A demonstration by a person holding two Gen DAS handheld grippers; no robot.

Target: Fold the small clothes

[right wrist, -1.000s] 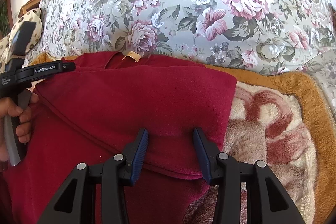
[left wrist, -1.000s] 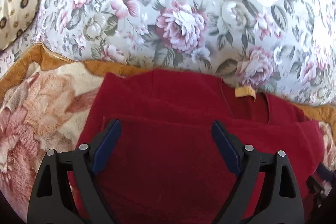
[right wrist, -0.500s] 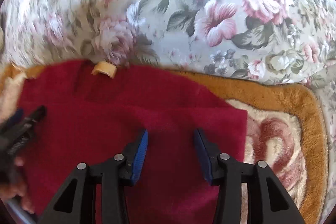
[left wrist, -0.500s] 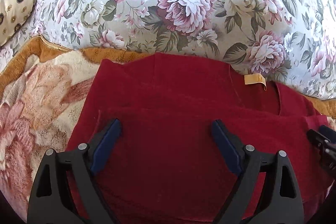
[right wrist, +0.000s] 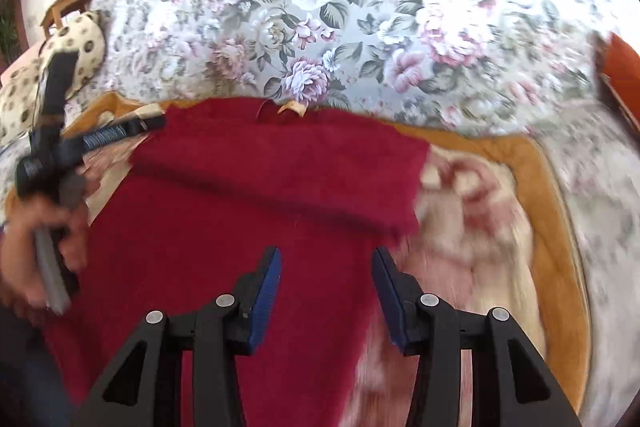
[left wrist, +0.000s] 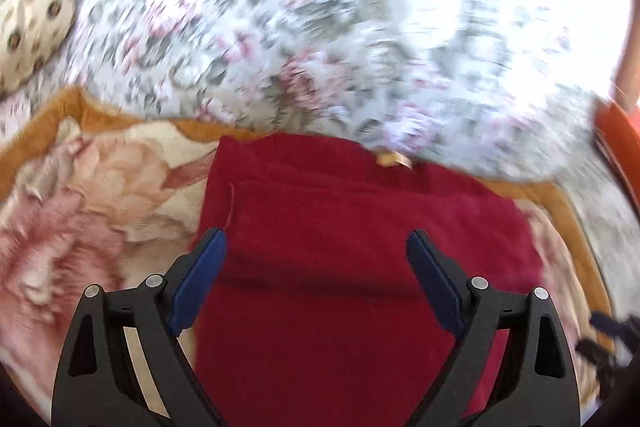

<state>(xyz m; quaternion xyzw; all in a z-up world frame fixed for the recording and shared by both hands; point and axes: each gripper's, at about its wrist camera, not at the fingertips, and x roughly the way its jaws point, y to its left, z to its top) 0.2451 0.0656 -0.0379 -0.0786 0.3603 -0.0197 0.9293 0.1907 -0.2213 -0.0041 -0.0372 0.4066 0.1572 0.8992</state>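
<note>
A: Red garment (left wrist: 360,267) lay folded on the plush blanket (left wrist: 100,195), tan tag (left wrist: 394,159) at its far edge. Left gripper (left wrist: 316,251) was spread wide over it, holding nothing.
B: Right view alone showed the left hand (right wrist: 36,251). Right gripper (right wrist: 326,279) gaped, empty, over the garment's right edge. Floral cover (right wrist: 320,7) beyond; spotted pillow (right wrist: 28,83) far left, probably—blurry.

bedding: floral bedspread (right wrist: 340,27) | brown-edged plush blanket (right wrist: 532,187) | spotted pillow (left wrist: 32,23) | bright daylight

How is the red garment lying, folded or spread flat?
Partly folded: the red garment has a layer doubled over across its upper part, its edge showing.
</note>
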